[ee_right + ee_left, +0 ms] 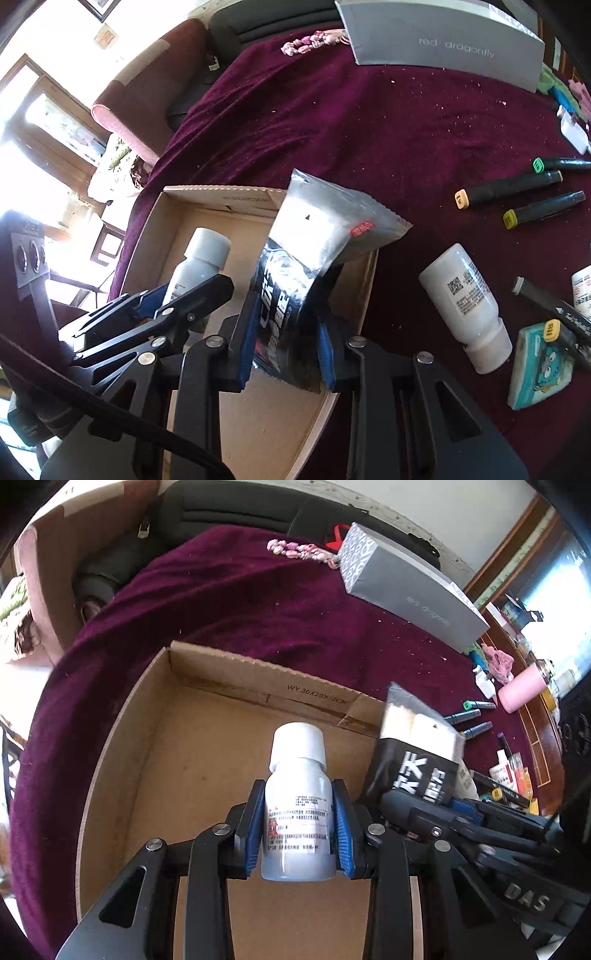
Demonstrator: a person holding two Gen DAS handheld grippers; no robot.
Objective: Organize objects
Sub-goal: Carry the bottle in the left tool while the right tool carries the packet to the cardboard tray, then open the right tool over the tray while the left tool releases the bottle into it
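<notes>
Both hands are at the drop-off step, carrying items over the open cardboard box (207, 760) that sits on the purple-covered tabletop (221, 602). The left gripper (298, 834) has its fingers pinching a white pill bottle (297, 794) by the body, cap pointing away, above the box's bare floor. Just beside it, the right gripper (284, 343) has its fingers pinching a black-and-clear packet (306, 258) by its lower end, the clear top flopping over the box's right wall.

Outside the box, toward the tabletop's right edge, lie a second white bottle (465, 306), three dark markers (517, 188) and a small teal pack (539, 369); a grey carton (443, 40) stands at the far edge.

The next move, as I judge it, calls for lowering each item to the box floor before spreading the fingers, and keeping the two grippers from crowding each other.
</notes>
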